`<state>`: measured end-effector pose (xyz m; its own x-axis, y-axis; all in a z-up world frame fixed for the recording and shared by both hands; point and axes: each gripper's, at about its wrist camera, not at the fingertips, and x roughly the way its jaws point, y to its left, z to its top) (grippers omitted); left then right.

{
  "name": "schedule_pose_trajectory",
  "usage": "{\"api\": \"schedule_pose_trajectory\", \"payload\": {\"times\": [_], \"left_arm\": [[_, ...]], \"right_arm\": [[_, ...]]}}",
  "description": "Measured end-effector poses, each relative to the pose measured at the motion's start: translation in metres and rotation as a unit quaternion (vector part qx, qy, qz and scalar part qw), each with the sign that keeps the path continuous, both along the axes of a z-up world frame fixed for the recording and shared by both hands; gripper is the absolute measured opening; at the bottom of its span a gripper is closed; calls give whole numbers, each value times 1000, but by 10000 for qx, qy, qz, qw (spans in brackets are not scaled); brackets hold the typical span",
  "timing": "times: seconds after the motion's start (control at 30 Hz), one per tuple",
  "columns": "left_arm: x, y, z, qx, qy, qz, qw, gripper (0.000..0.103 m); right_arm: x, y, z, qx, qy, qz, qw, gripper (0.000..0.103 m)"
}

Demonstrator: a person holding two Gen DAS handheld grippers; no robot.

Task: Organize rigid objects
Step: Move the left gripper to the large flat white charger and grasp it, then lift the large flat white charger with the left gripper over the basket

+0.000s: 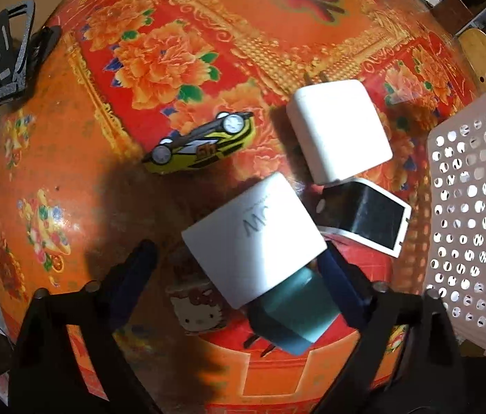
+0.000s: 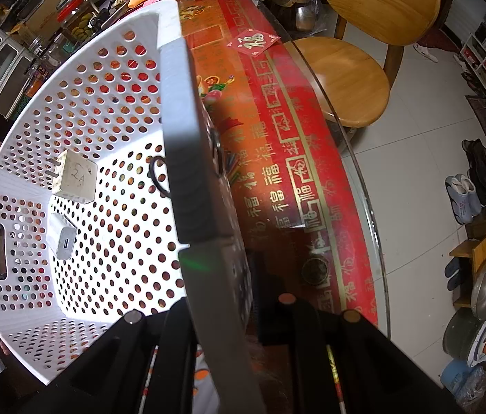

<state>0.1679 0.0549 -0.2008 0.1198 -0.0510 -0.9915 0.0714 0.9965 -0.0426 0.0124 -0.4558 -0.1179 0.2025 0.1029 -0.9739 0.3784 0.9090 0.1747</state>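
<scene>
Chargers lie clustered on the bench: a white cube charger point(image 1: 255, 239) with grey lettering that cannot be read whole sits between the spread fingers of the left tool point(image 1: 239, 265), whose pads are not seen to press it. A teal charger point(image 1: 296, 314) lies beneath it, a second white plug charger point(image 1: 339, 129) and a black-faced white box point(image 1: 367, 215) beside. A yellow toy car point(image 1: 205, 143) nearby bears "5h". The right tool point(image 2: 224, 310) is pinched on the rim of the white perforated plastic basket point(image 2: 105, 120), where a white charger marked "2A" point(image 2: 75, 176) lies.
</scene>
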Motion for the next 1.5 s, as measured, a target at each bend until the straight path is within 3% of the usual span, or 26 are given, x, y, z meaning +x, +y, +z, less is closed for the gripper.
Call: {"api": "schedule_pose_trajectory", "payload": {"times": [0.03, 0.33, 0.7, 1.07, 1.33, 1.5], "left_arm": [[-1, -3, 0, 36, -25, -47, 10000, 81], [-3, -22, 0, 211, -181, -188, 9994, 80], [-15, -16, 14, 445, -496, -160, 9976, 80], [-23, -6, 78, 1039, -984, 287, 9893, 80], [-24, -47, 133, 1119, -1098, 390, 9869, 80], [-30, -91, 165, 1155, -1273, 191, 9849, 80]], "right_arm": [[0, -1, 0, -1, -1, -4, 10000, 9], [0, 1, 1, -12, 5, 0, 10000, 9], [1, 2, 1, -18, 8, 13, 10000, 9], [1, 5, 1, -15, 3, 37, 10000, 9], [1, 7, 1, -12, -21, 58, 10000, 9], [2, 8, 2, -6, -38, 74, 10000, 9]]}}
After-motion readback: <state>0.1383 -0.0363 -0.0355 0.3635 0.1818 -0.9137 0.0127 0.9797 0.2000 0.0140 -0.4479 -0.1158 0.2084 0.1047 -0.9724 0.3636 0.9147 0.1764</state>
